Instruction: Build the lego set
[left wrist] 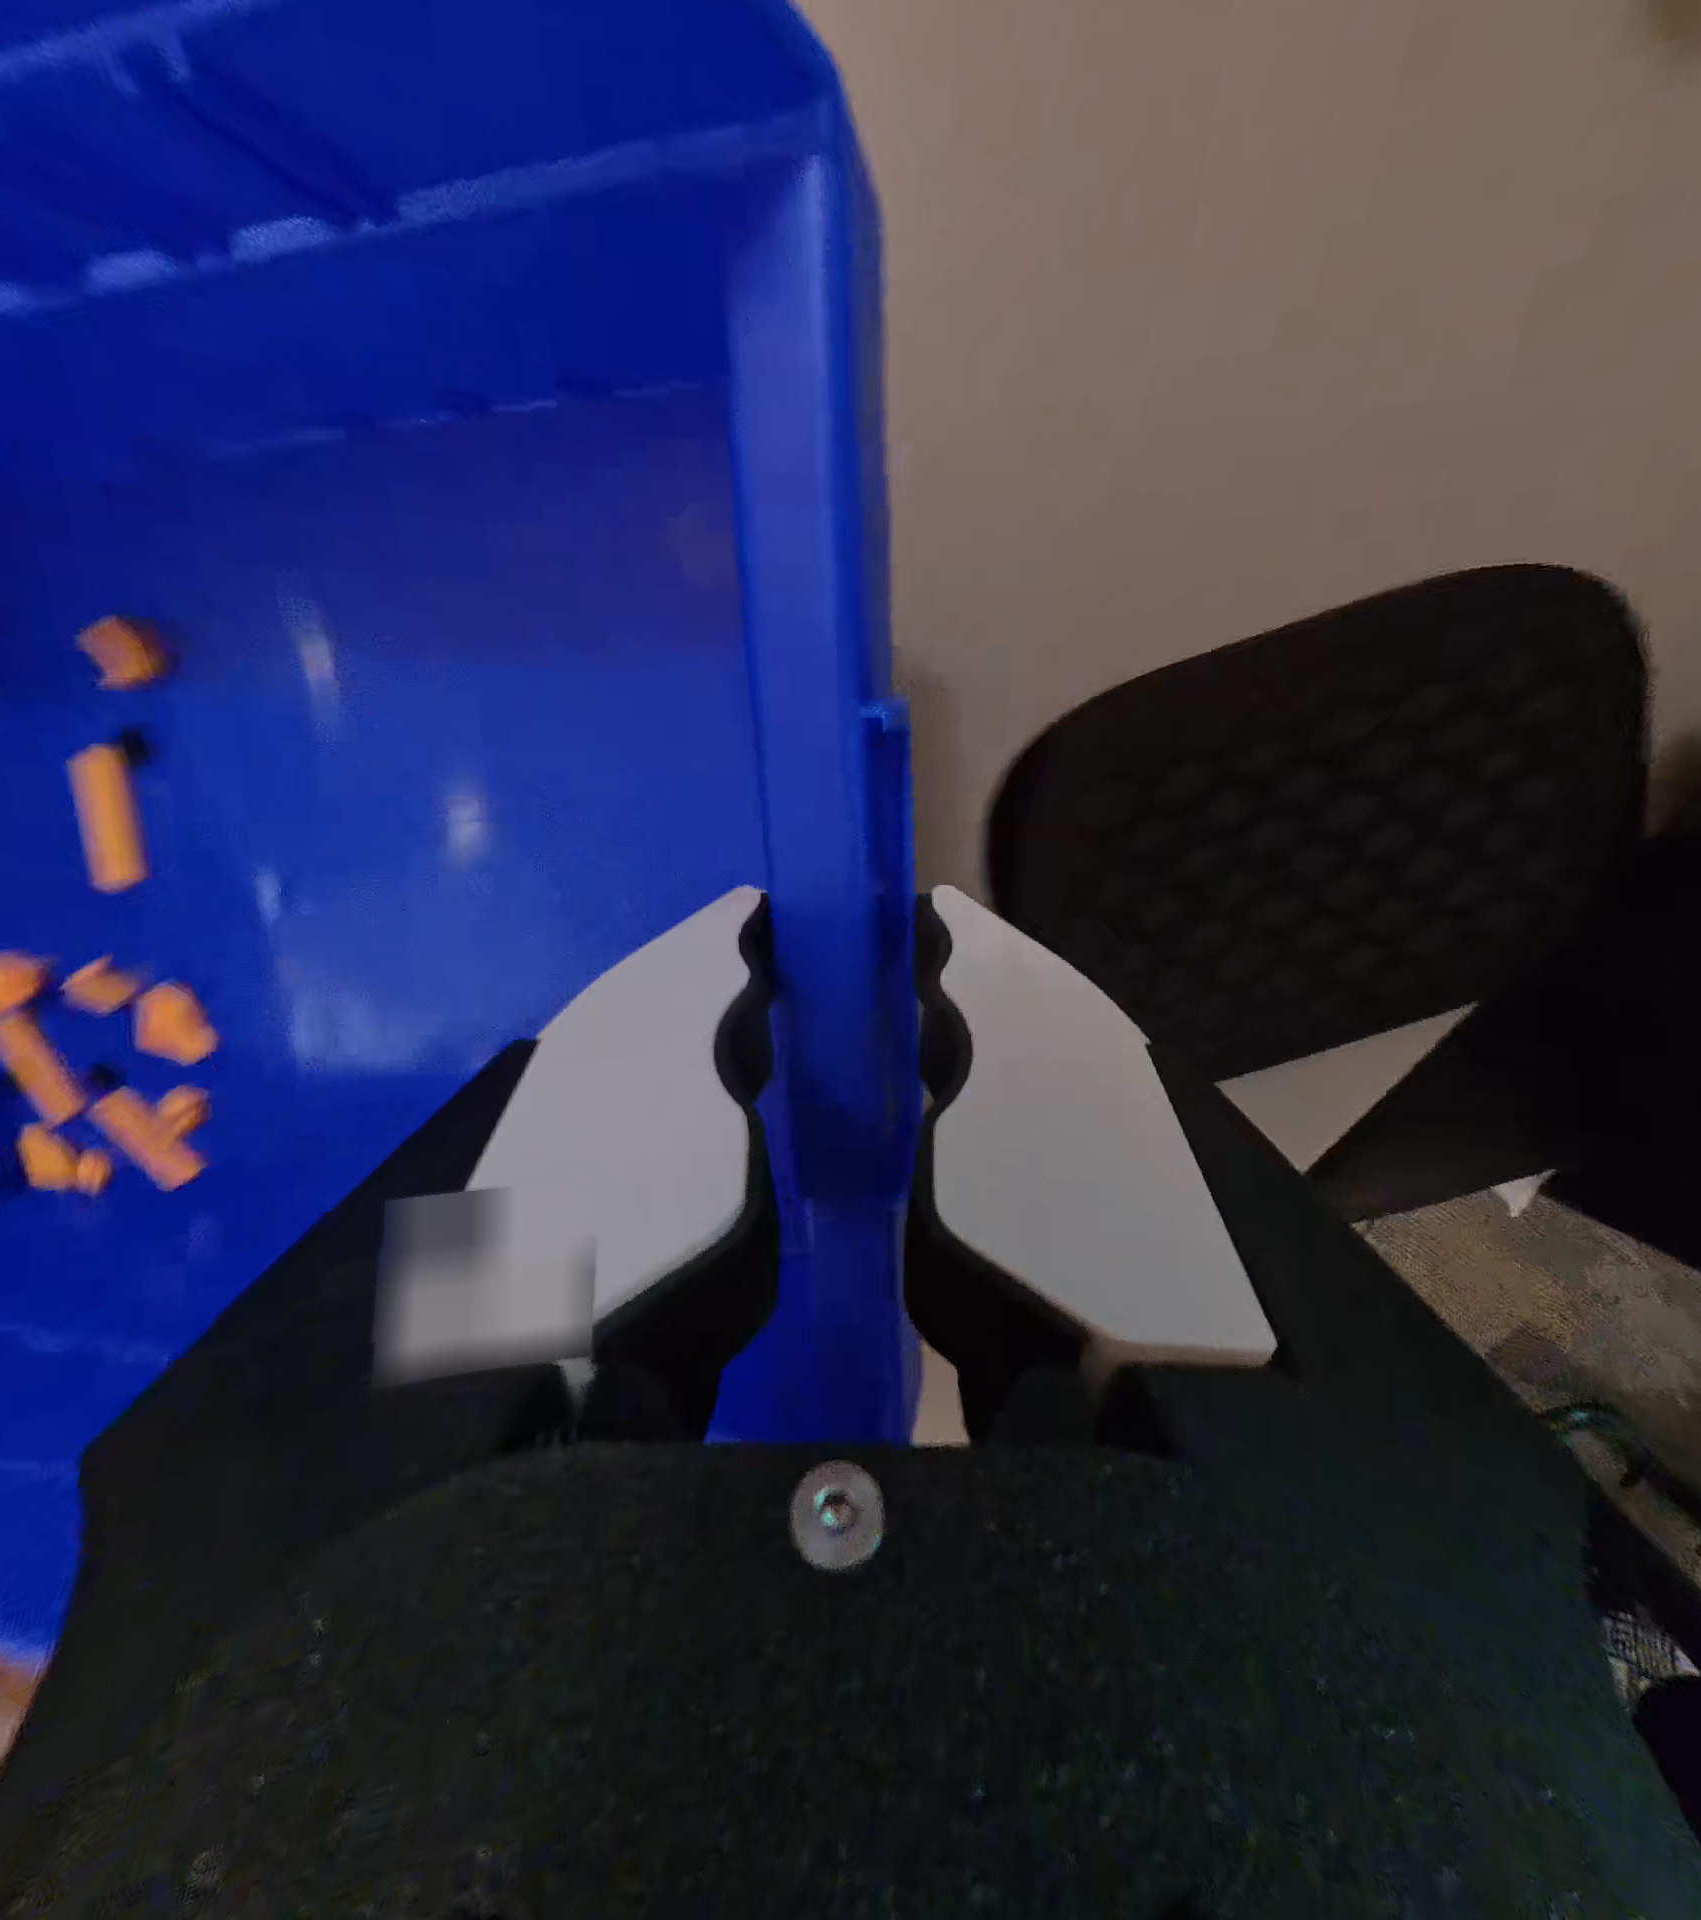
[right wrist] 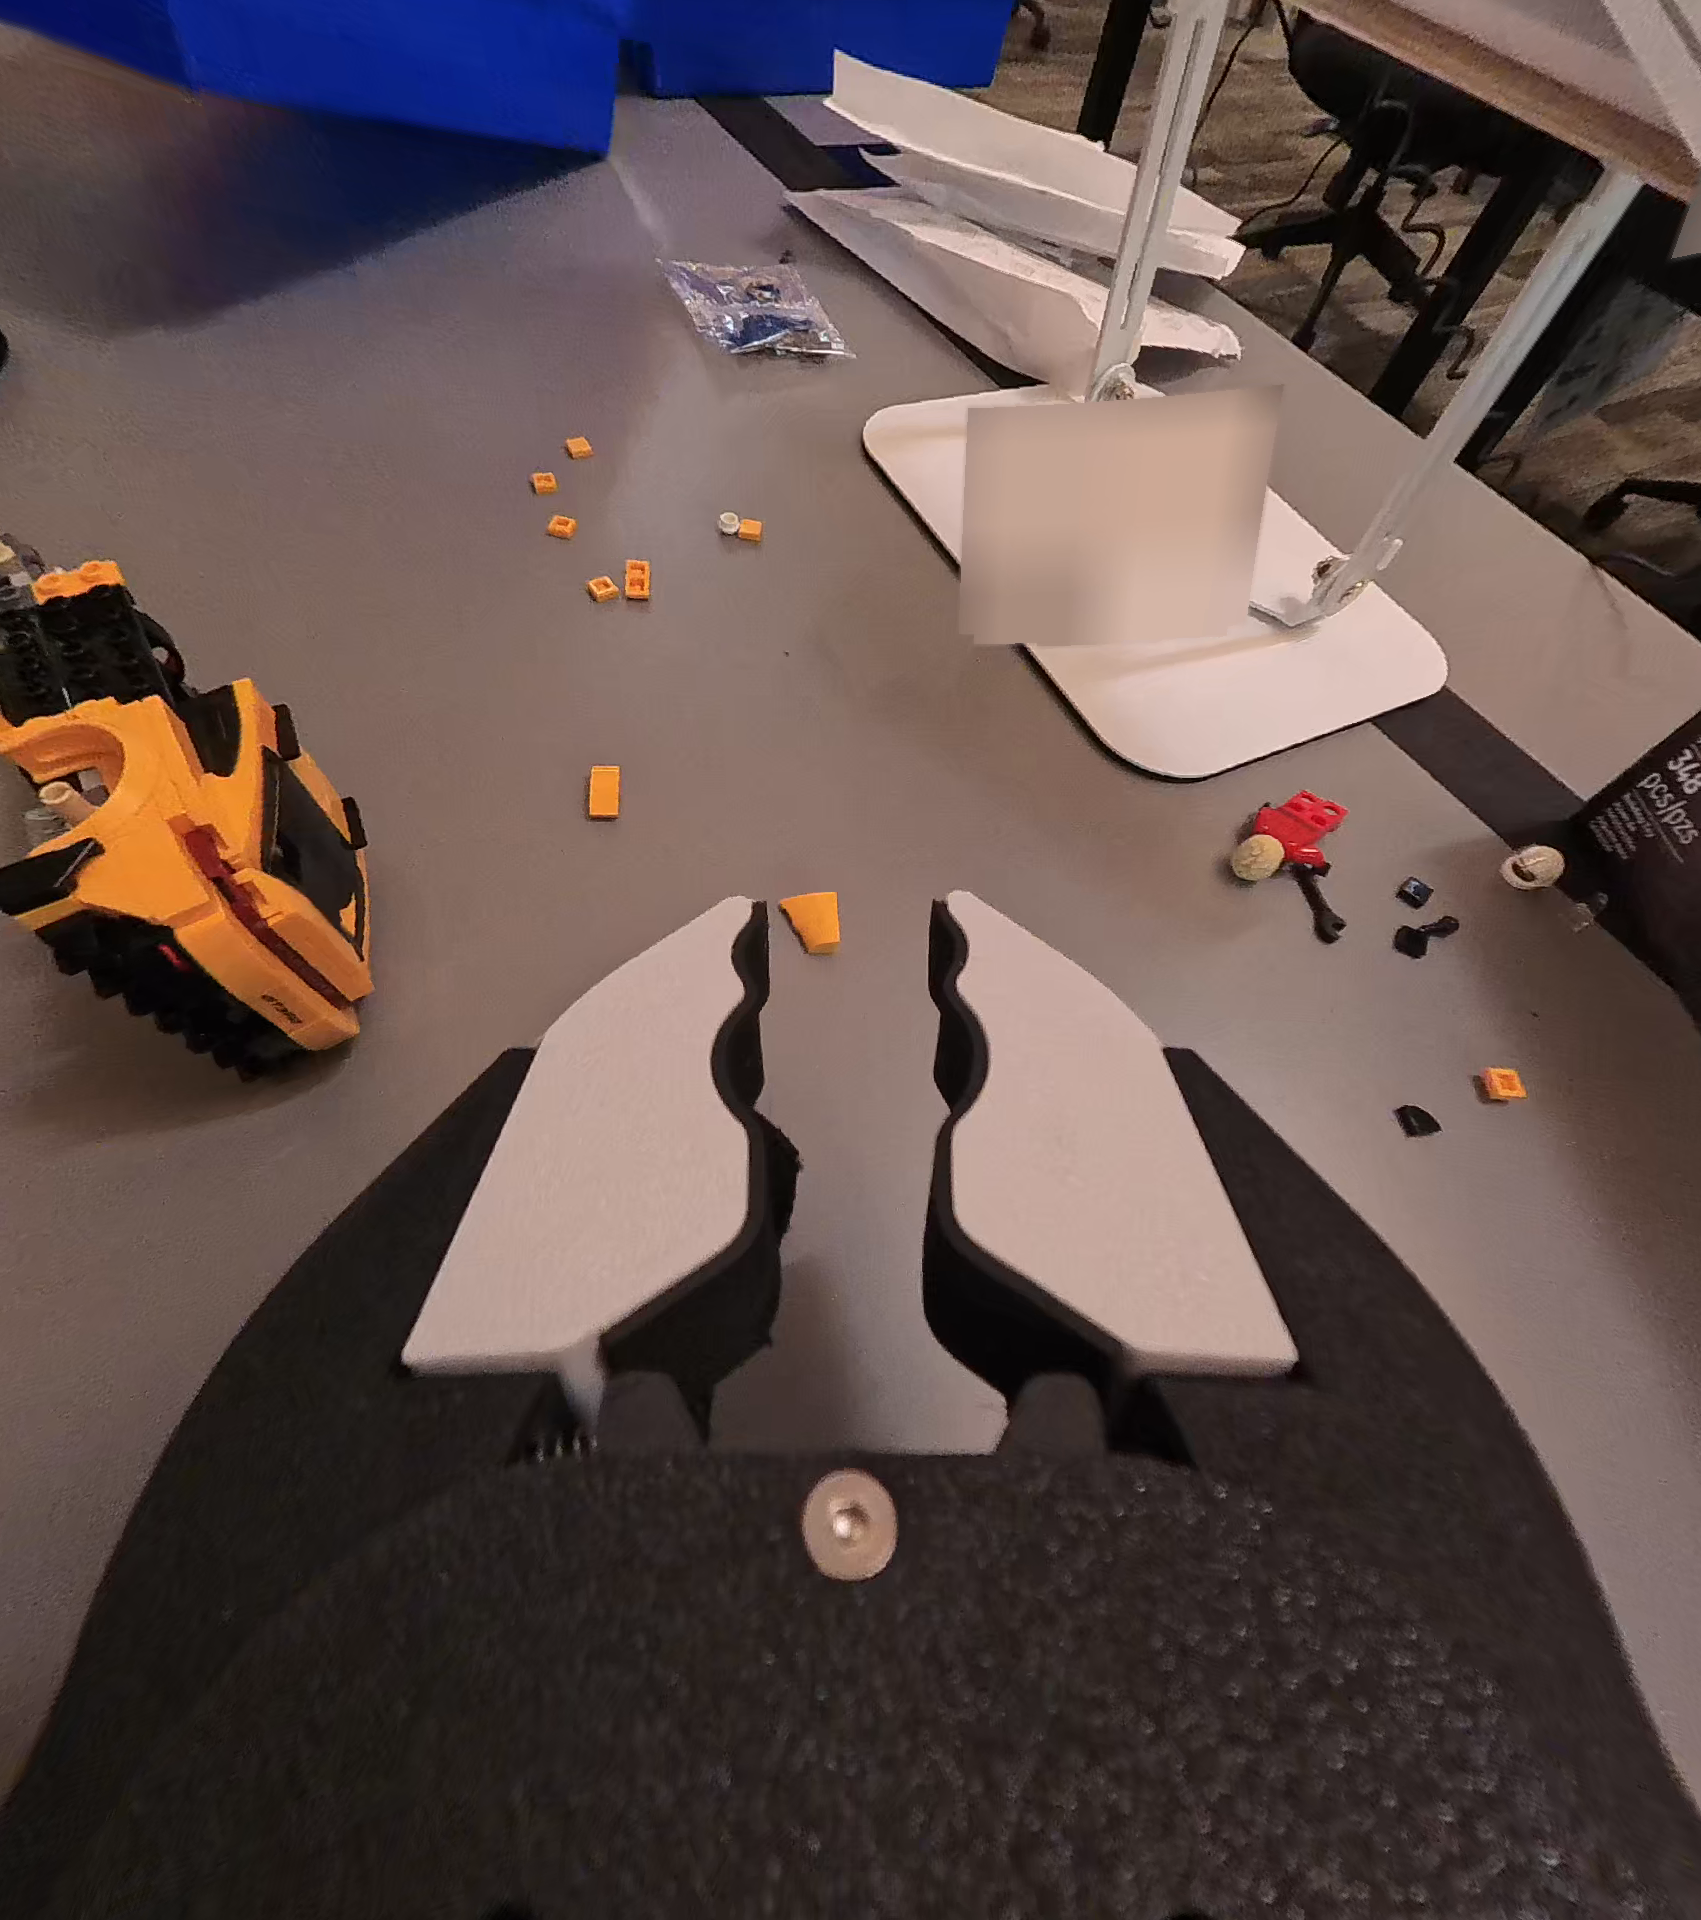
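Grey table [right wrist: 410, 1195], perhaps an office; black chair [left wrist: 1345, 810].

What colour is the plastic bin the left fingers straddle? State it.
Blue: the plastic bin shows best in the left wrist view.

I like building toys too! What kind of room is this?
Probably an office or workroom used for brick building: a grey table with a half-built orange brick car, loose orange bricks, and black office chairs.

Glossy blue plastic bin [left wrist: 513, 623], smooth matt grey table [right wrist: 825, 727], shiny orange plastic bricks [right wrist: 603, 792].
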A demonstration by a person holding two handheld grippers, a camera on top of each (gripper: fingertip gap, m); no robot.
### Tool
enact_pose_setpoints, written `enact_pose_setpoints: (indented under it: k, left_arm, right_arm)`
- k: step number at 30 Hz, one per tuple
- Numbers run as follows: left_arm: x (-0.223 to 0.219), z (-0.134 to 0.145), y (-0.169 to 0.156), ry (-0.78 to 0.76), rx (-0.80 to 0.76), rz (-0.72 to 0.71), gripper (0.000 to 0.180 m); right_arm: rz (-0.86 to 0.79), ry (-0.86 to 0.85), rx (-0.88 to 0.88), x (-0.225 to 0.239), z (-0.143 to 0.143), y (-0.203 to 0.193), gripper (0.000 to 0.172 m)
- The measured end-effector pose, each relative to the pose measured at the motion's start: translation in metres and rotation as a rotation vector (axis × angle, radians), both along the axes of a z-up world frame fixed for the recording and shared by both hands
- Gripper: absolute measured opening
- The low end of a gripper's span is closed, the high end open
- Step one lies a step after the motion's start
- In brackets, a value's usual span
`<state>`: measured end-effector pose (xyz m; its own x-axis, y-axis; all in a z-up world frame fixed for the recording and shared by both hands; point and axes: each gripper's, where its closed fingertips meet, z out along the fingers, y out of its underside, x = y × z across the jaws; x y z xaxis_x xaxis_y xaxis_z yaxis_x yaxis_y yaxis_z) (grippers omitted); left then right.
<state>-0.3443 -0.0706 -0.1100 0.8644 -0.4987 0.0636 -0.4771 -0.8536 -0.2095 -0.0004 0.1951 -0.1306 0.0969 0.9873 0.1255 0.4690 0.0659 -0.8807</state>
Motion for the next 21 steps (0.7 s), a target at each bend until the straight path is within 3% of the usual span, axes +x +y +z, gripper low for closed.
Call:
enact_pose_setpoints:
  k: [5,12,21]
  left_arm:
    - [0.034,-0.025,-0.002,-0.029,0.06,-0.043,0.023]
    - [0.048,-0.073,0.01,0.218,0.147,-0.025,0.025]
    - [0.044,-0.072,0.034,0.405,0.283,0.059,0.028]
  right_arm:
    - [-0.003,0.004,-0.003,0.004,0.001,-0.002,0.028]
    - [0.001,-0.017,-0.008,0.001,-0.008,-0.003,0.028]
    - [0.0,-0.023,-0.009,0.0,-0.01,-0.003,0.026]
